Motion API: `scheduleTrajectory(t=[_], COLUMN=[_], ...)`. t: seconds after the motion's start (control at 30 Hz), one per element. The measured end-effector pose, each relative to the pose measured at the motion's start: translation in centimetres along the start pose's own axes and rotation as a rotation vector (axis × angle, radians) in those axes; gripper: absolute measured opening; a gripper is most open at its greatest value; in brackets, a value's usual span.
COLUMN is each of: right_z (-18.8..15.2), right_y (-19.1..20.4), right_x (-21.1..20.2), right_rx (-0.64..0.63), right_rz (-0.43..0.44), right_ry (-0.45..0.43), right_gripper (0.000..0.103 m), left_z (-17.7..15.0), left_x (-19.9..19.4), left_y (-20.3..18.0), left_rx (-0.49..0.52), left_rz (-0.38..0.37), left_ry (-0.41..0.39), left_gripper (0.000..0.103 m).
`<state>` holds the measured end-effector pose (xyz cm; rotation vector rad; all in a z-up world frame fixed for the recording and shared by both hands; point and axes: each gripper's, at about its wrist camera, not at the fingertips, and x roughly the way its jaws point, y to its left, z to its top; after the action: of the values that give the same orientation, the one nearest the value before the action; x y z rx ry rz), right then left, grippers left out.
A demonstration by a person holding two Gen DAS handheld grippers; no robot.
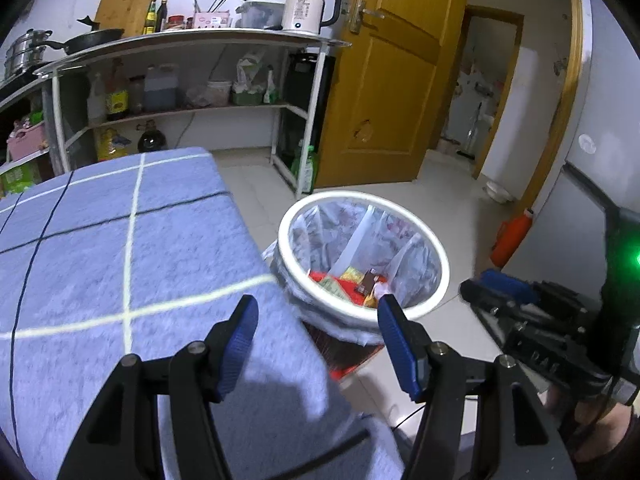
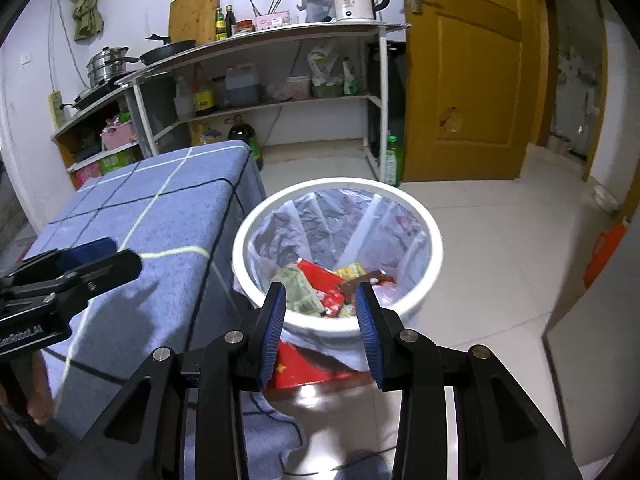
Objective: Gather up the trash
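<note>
A white-rimmed bin, lined with a clear bag, stands on the floor next to the table. Several wrappers, red, yellow, green and brown, lie at its bottom. My left gripper hangs open over the table's corner and the bin's near rim, with nothing between its blue pads. My right gripper is open above the bin's near rim, also empty. Each gripper shows in the other's view: the right gripper at the right edge, the left gripper at the left over the cloth.
The table wears a blue checked cloth. A metal rack with pans, bottles and a kettle lines the far wall. A yellow door stands ajar. An orange bottle and a green bottle sit on the tiled floor.
</note>
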<state>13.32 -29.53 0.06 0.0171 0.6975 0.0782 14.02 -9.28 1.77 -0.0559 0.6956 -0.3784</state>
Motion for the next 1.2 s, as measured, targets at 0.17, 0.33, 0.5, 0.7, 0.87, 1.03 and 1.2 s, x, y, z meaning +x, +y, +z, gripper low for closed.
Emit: scheduleTrajectory(t=[0.17, 0.33, 0.5, 0.7, 0.87, 1.03, 1.2], right_z=[-1.5, -2.6, -3.7, -4.6, -4.7, -4.7, -4.7], right_y=[0.1, 0.4, 0.8, 1.4, 1.8, 1.9, 1.9], right_x=[-0.6, -2.1, -3.2, -3.8, -3.5, -3.6, -3.6], right_rx=[0.004, 0.008, -0.003, -0.027, -0.044, -0.044, -0.053], right_rz=[-0.034, -0.054, -0.064, -0.047, -0.034, -0.032, -0.028], right_ry=[0.002, -0.036, -0.069, -0.085, -0.078, -0.087, -0.089], right_gripper=[0.037, 0.037, 0.037, 0.037, 0.037, 0.037, 0.037], left_z=[-1.6, -2.8, -4.1, -5.5, -6.2, -6.4, -6.7], left_x=[-0.3, -1.3, -2.1, -3.0, -3.5, -3.7, -3.9], left_y=[0.2, 0.6, 0.7, 1.0, 1.1, 1.0, 0.8], left_rx=[0.006, -0.001, -0.004, -0.026, -0.035, -0.030, -0.025], left_rz=[0.015, 0.034, 0.055, 0.092, 0.104, 0.115, 0.130], left_ry=[0.005, -0.010, -0.023, -0.047, -0.054, -0.059, -0.070], left_gripper=[0.064, 0.064, 0.064, 0.064, 0.064, 0.064, 0.064])
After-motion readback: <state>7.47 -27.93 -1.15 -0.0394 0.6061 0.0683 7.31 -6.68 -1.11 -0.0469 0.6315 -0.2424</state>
